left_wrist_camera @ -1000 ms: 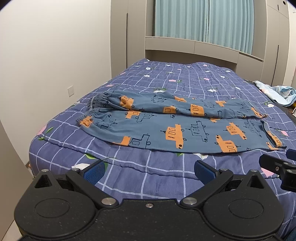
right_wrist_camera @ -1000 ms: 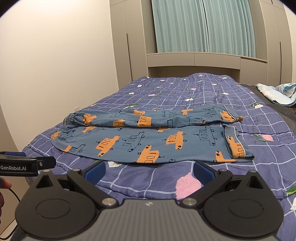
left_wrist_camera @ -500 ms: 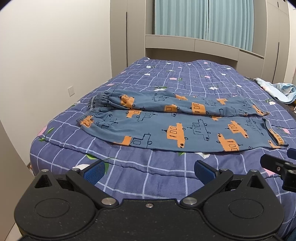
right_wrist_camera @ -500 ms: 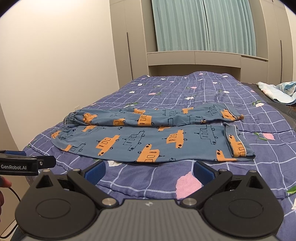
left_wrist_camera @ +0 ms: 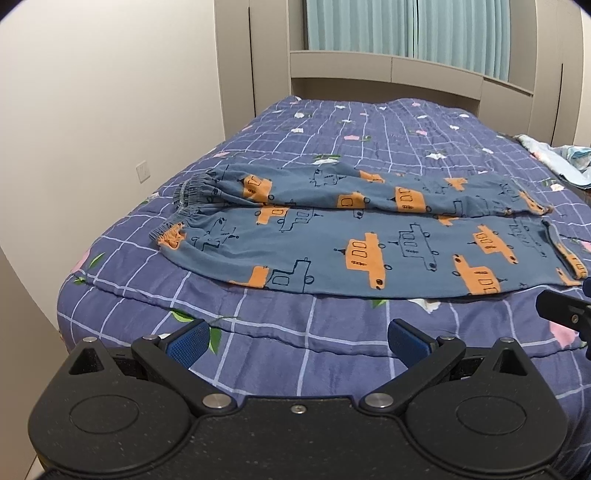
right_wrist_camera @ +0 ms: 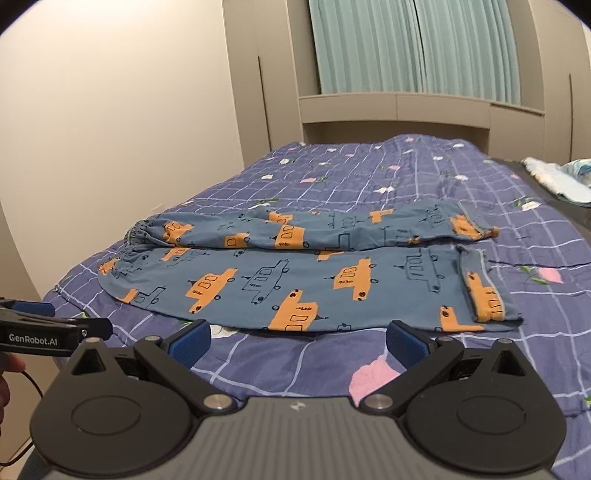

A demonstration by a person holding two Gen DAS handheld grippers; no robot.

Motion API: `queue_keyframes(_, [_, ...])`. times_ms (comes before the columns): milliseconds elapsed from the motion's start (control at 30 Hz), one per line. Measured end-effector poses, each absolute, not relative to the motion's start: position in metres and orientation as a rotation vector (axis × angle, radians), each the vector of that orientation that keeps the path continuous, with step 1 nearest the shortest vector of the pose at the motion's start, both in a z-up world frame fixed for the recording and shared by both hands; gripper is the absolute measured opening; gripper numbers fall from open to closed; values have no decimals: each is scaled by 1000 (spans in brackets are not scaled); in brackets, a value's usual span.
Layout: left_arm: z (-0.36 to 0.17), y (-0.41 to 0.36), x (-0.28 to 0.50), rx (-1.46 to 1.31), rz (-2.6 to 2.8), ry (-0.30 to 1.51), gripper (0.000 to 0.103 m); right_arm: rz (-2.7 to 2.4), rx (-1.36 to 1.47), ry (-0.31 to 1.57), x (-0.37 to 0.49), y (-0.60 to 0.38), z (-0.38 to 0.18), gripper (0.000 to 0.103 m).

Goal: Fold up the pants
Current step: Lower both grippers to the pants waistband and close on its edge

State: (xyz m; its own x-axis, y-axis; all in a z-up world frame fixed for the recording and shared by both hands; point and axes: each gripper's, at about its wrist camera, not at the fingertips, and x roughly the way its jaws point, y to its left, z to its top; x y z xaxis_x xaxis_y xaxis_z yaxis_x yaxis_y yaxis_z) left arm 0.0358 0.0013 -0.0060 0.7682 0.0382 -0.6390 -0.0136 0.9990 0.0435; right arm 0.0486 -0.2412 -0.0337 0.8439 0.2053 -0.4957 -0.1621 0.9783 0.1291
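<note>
Spreading across the left wrist view, a bed (left_wrist_camera: 314, 354) under a purple checked quilt is filling the room between a pale wall and teal curtains (left_wrist_camera: 406, 29), and the pants (left_wrist_camera: 369, 254), blue with orange vehicle prints, are lying flat across it, waistband (left_wrist_camera: 192, 192) toward the left, cuffs toward the right, the two legs side by side with the far one slightly overlapping the near one. The left gripper (left_wrist_camera: 295, 339) is hovering short of the near hem, its blue pads wide apart and gripping nothing, while the tip of the right gripper is showing at the right edge. Looking from the right wrist view, the pants (right_wrist_camera: 314, 280) are sitting in the same spread, the near cuff (right_wrist_camera: 484, 295) turned back on itself, and a crumpled pale cloth (right_wrist_camera: 554, 177) is lying well apart at the far right. The right gripper (right_wrist_camera: 297, 341) is likewise standing open and empty just before the near leg, with the left gripper (right_wrist_camera: 55, 328) level beside it. Thin and limp as the fabric looks, it is likely weighing little, draping and sliding readily, so pinching the gathered waistband with one tool and a cuff hem with the other is probably offering the firmest hold.
</note>
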Motion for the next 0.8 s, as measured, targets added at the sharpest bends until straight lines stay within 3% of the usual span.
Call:
queue_keyframes(400, [18,34,112,87,73,697,102,338,62,592,119,-257,-28,103])
queue_keyframes(800, [52,68,259,153,19,662,102,507,-132,598,259,-251,0,103])
